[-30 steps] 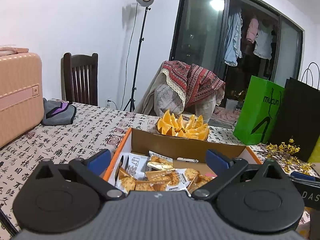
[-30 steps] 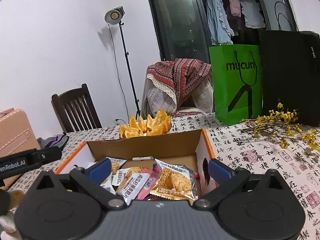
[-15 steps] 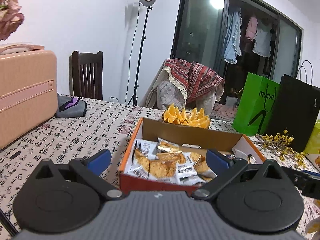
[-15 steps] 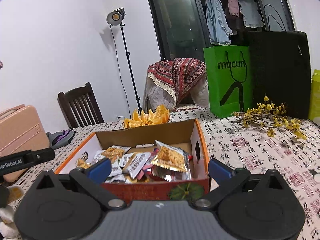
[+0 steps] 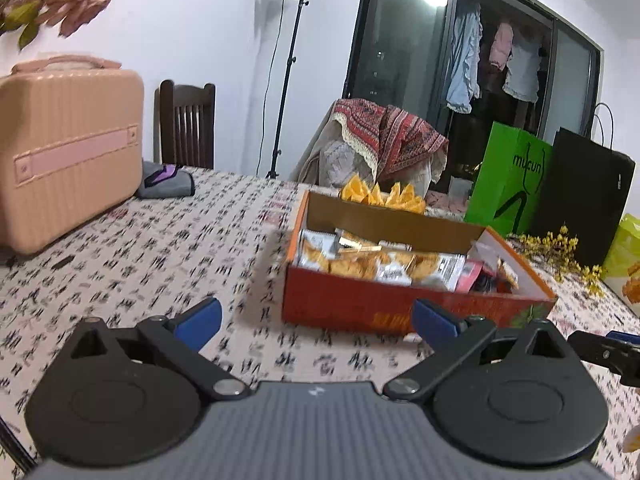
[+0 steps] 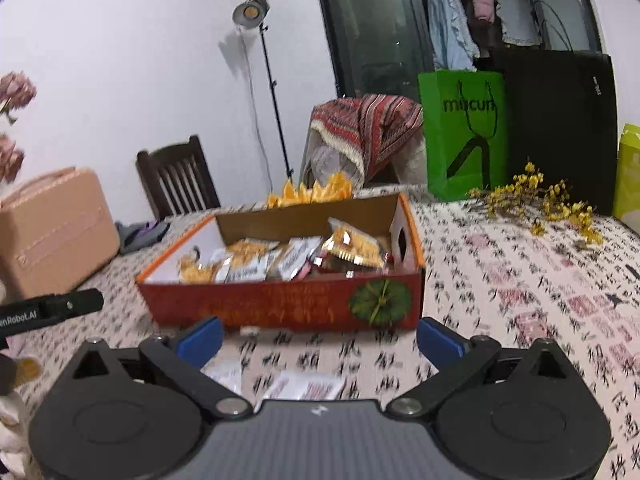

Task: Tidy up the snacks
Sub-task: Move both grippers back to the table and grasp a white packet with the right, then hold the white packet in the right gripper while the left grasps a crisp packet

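Observation:
A red cardboard box (image 5: 384,308) holds several snack packets (image 5: 360,264) and stands on the table; it also shows in the right wrist view (image 6: 280,304), with its packets (image 6: 352,244) heaped inside. My left gripper (image 5: 316,322) is open and empty, short of the box's near wall. My right gripper (image 6: 320,338) is open and empty, also short of the box. Two loose packets (image 6: 304,386) lie on the cloth between the right gripper's fingers.
A pink suitcase (image 5: 68,148) stands at the left. A plate of orange wedges (image 5: 380,194) sits behind the box. Green (image 5: 508,176) and black (image 5: 584,192) paper bags and yellow flower sprigs (image 6: 536,200) are at the right. A grey pouch (image 5: 168,180) lies by the suitcase.
Both grippers have pulled back and up from over the box; the box now lies wholly in front of them. Loose packets have come into the right wrist view.

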Available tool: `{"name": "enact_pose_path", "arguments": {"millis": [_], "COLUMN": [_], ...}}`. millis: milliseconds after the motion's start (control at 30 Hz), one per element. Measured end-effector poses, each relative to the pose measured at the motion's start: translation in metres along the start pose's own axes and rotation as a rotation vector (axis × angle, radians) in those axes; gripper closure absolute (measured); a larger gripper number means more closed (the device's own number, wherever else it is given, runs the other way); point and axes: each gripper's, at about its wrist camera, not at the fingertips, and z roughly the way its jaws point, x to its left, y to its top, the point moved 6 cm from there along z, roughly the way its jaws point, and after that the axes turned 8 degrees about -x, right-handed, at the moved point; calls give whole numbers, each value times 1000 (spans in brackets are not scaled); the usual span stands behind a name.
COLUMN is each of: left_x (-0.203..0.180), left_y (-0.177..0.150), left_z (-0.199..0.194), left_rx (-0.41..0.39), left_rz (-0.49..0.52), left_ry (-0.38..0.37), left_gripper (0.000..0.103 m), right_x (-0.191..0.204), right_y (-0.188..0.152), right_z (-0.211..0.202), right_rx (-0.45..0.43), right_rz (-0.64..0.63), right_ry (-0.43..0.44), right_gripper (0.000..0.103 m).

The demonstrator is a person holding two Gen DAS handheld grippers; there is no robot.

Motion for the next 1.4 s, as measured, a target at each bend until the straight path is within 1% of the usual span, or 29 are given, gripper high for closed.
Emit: {"name": "enact_pose_path", "arguments": {"millis": [100,167,300,433,533,633,733,800,833,867,900,967,1033,1133,1400], "left_x": [7,12,19,25,30,33,35,36,36,35,34,33,30,26,5], "left_y": [-11,-19,-29,-33,-35,-38,-39,-40,-40,-40,-41,-41,-42,-42,-43], "left_z": [-5,-6,-8,-11,-11,-11,-10,-10,-9,-8,-8,-7,-7,-6,-2], "left_rx": [20,36,60,69,76,83,90,93,94,96,97,100,103,109,134], "left_rz": [1,-1,3,-6,-11,-18,-19,-21,-21,-20,-20,-19,-16,-10,7], "left_ry": [4,5,17,21,27,30,32,31,31,30,28,25,22,19,0], "left_gripper": [0,0,0,0,0,0,0,0,0,0,0,0,0,0,0], "right_x": [3,6,10,18,23,28,35,37,38,38,38,39,39,37,17], "right_y": [-15,-26,-42,-49,-52,-56,-63,-65,-65,-65,-64,-63,-63,-60,-48], "right_z": [-1,2,16,33,47,57,63,62,61,60,59,58,57,53,32], "right_rx": [38,72,140,182,216,238,259,244,242,239,235,231,226,206,137], "right_rz": [-15,-38,-66,-90,-111,-114,-141,-143,-140,-137,-139,-138,-137,-127,-74], "right_ry": [-6,-25,-56,-73,-107,-112,-110,-103,-94,-88,-87,-82,-78,-73,-76], "right_gripper": [0,0,0,3,12,14,24,26,31,39,43,49,51,62,64]}}
